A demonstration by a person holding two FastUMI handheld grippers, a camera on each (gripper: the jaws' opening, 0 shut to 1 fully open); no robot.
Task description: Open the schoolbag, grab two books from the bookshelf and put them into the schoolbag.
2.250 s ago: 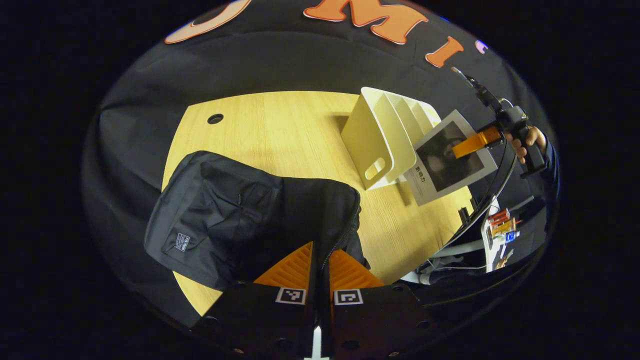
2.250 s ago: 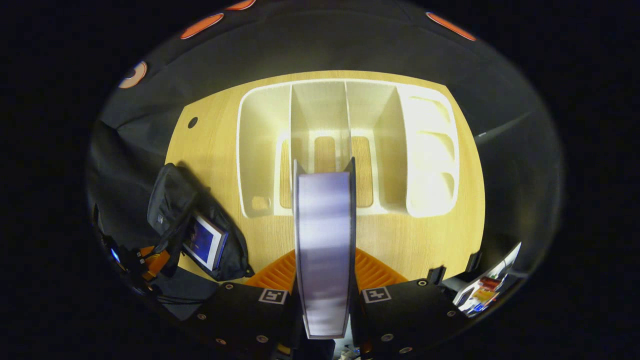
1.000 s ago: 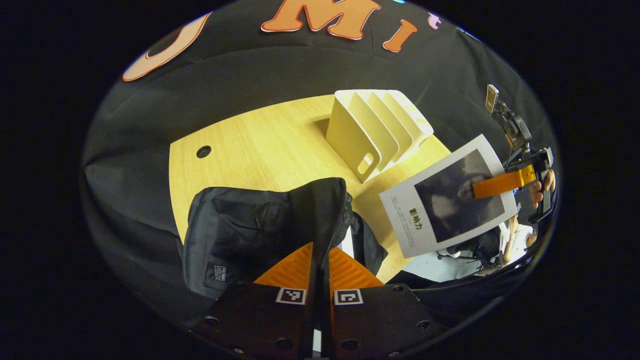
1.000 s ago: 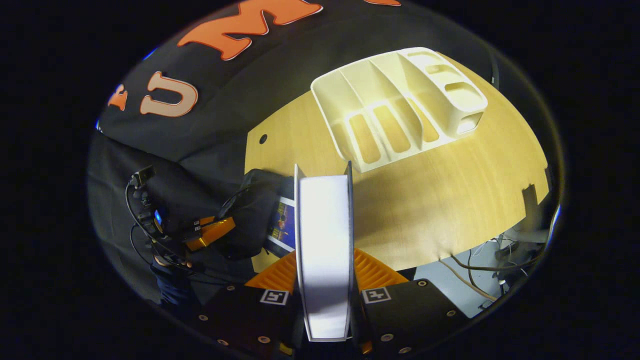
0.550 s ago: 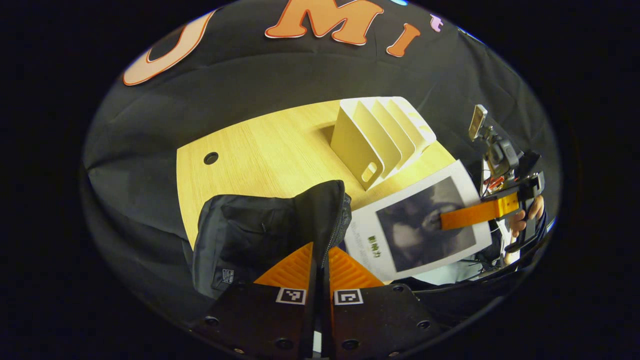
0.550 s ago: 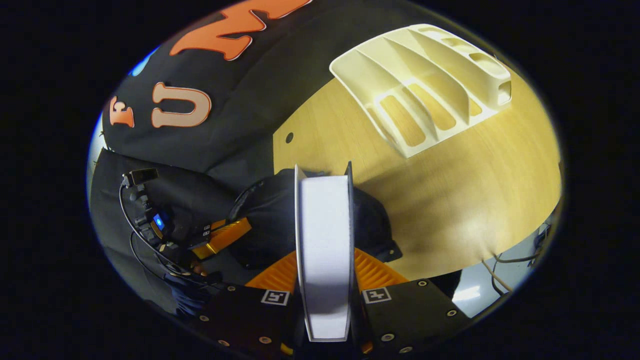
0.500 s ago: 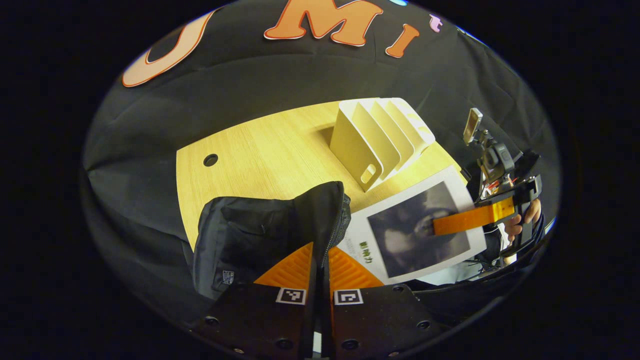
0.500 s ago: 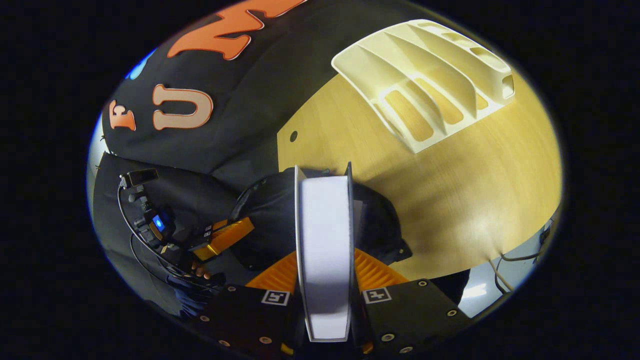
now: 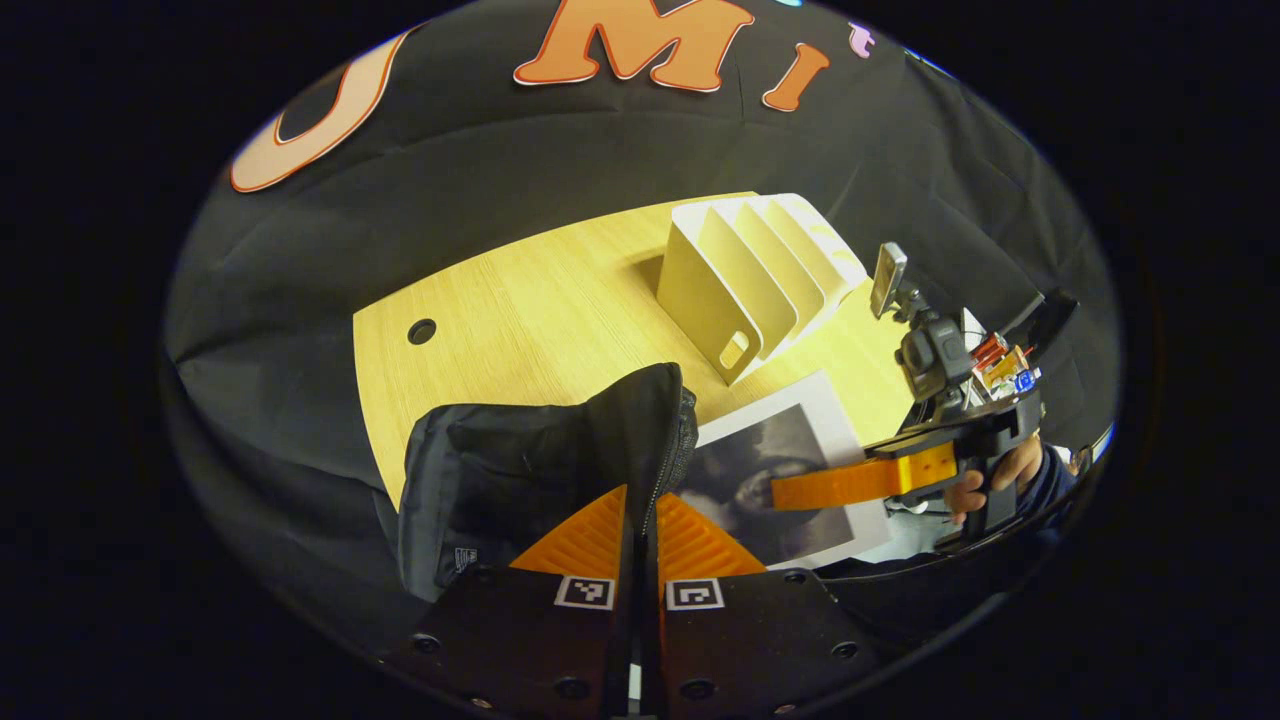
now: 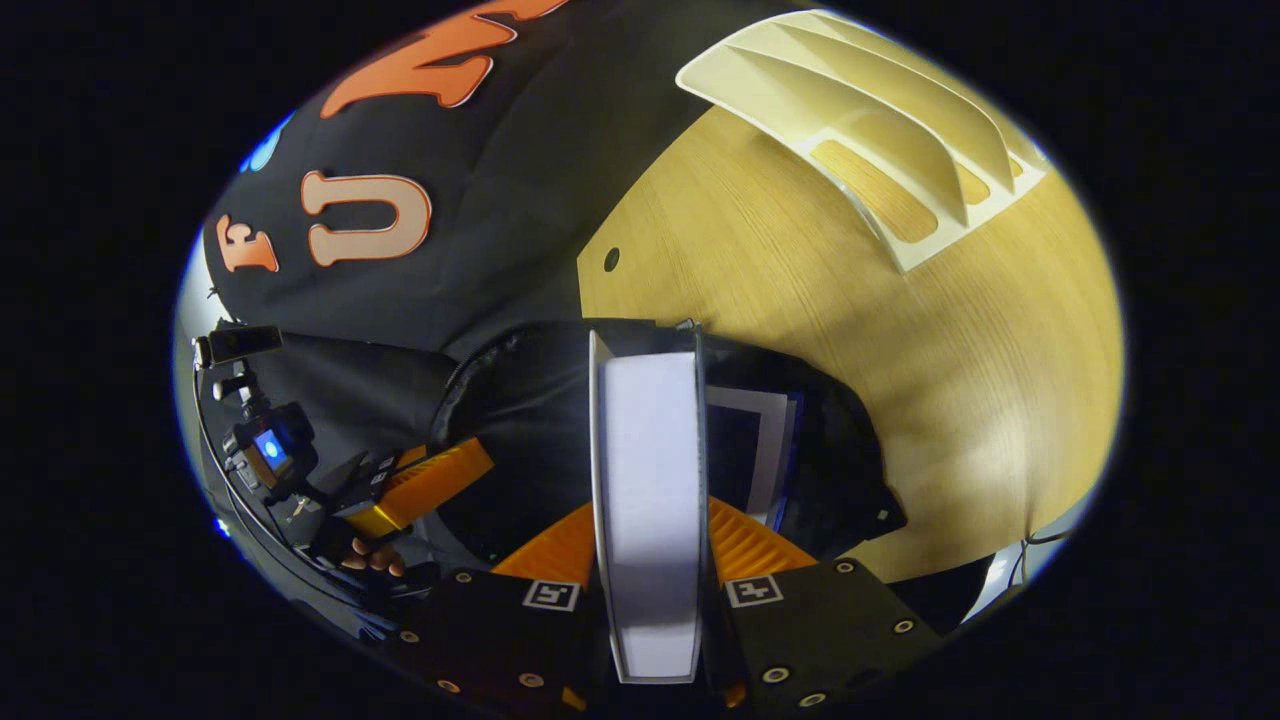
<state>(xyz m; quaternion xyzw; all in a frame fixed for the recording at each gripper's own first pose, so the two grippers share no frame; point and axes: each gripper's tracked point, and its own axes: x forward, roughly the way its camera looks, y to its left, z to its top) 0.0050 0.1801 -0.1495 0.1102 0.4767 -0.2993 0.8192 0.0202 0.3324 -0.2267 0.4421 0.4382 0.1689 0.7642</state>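
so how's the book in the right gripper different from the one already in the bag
The held book sits edge-on between the right gripper's fingers, above the schoolbag's opening; the other book already lies down inside the bag. The held book shows a grey photo cover with a white border in the left gripper view; the packed book shows a dark cover with a blue edge, mostly hidden. Both have white-bordered covers.

Matt black cloth schoolbag [image 9: 520, 470], smooth cream plastic bookshelf [image 9: 750, 275], pale wood-grain table [image 9: 530, 310], ribbed orange tongs [image 9: 640, 530].
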